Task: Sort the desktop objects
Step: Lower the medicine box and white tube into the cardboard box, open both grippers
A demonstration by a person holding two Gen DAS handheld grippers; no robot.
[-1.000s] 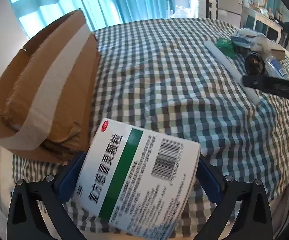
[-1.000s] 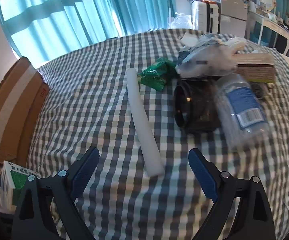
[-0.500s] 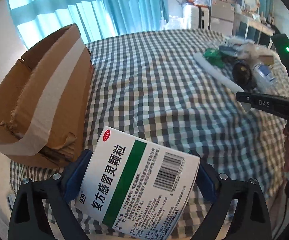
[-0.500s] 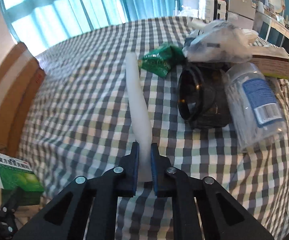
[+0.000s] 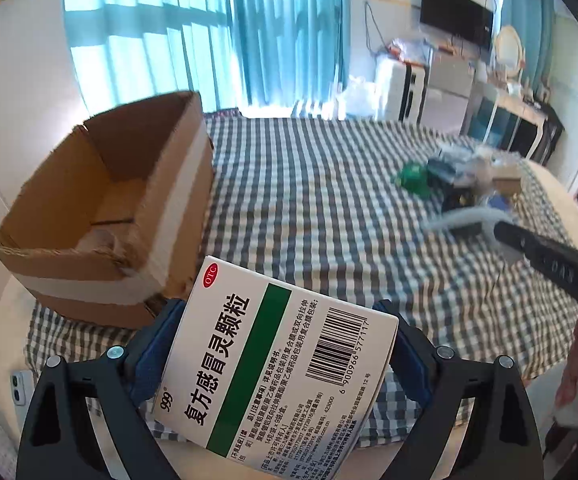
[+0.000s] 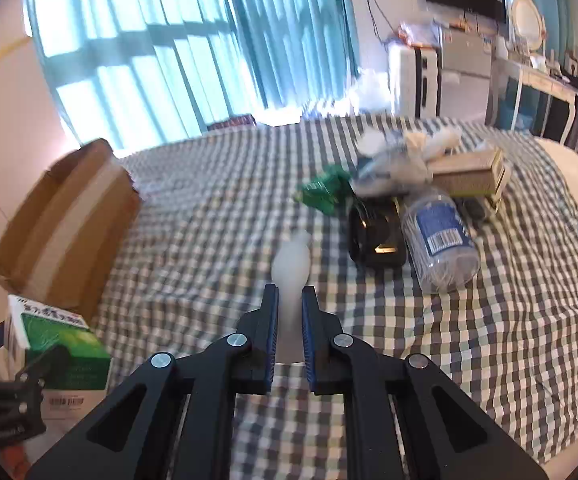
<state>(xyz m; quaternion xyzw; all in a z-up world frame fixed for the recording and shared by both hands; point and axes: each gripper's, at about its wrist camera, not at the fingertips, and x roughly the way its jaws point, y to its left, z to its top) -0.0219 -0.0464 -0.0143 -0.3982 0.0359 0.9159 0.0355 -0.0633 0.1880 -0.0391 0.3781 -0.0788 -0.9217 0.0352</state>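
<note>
Left tongs [image 5: 277, 364] clenched on medicine box [image 5: 285, 360], held in air just right of open cardboard box [image 5: 101, 208]; carton opening lies up-left of tongs, left hand nearer. Right tongs [image 6: 289, 320] clamped on near end of white foam tube [image 6: 291, 268], long axis pointing away along fingers, lifted off checkered bench [image 6: 489, 320]. Pile of remaining clutter [image 6: 409, 200] beyond, right.

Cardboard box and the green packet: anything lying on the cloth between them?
Nothing. In the right wrist view, only bare checked tablecloth lies between the cardboard box and the green packet; the left wrist view agrees.
</note>
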